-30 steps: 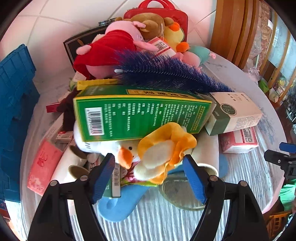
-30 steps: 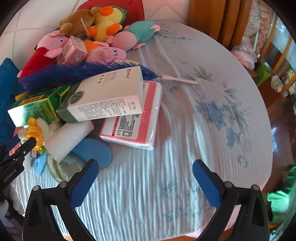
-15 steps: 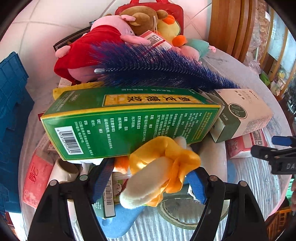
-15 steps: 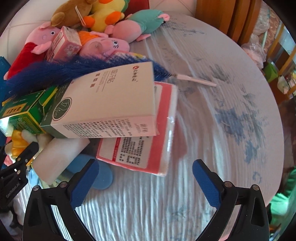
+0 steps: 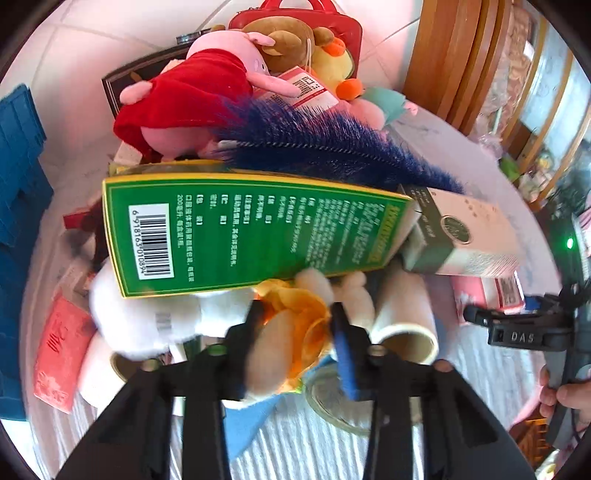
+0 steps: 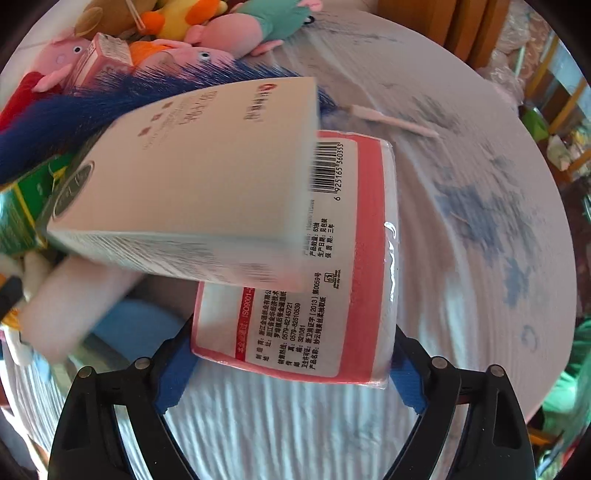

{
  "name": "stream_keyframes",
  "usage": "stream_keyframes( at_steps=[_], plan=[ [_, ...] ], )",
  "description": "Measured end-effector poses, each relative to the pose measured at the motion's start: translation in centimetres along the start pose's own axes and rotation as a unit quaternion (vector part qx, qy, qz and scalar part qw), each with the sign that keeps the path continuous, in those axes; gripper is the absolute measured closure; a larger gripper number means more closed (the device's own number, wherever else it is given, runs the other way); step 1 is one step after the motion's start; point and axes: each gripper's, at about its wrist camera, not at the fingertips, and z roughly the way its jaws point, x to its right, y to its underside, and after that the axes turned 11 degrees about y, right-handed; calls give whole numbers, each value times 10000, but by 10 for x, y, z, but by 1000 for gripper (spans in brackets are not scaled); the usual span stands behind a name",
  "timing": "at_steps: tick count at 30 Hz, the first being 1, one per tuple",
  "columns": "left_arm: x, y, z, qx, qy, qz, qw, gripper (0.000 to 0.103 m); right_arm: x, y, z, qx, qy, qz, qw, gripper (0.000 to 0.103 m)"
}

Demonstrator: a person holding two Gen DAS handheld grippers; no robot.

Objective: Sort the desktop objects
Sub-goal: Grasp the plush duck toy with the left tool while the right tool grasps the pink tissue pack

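A pile of objects lies on a round cloth-covered table. My left gripper [image 5: 295, 328] is shut on a yellow-and-white plush duck [image 5: 291, 332], which lies under a green box [image 5: 251, 232]. My right gripper [image 6: 291, 354] is open, its blue pads on either side of a red-and-white tissue pack [image 6: 332, 266]; whether they touch it is unclear. A white-and-green box [image 6: 192, 184] rests on the pack and also shows in the left wrist view [image 5: 461, 236]. A blue feather duster [image 5: 332, 144] lies across the pile.
Plush toys, a pink pig in red [image 5: 192, 99] among them, and a red bag [image 5: 306, 18] sit at the back. White rolls [image 5: 402, 314], a blue flat item [image 6: 136, 325] and a glass lid [image 5: 332, 402] lie under the pile. A blue crate [image 5: 18, 155] stands left. Wooden furniture [image 5: 450, 62] stands right.
My left gripper has moved in and shut on the plush duck. My right gripper has moved forward, and its pads now flank the tissue pack.
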Motion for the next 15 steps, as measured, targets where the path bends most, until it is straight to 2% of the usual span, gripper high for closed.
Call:
stream_keyframes(
  at_steps=[2,7,15],
  plan=[
    [0,3,-5,24,105,-49,9999,77,16,15,-2,-58,28,47,10000,13],
    [10,4,-28,364,-24,89,9993,79,43,37,-10,56,196,191,9996,16],
    [22,-6,-84,1087,-414,197,9930,79,66,46,-62,794,19,444,9959,17]
  ],
)
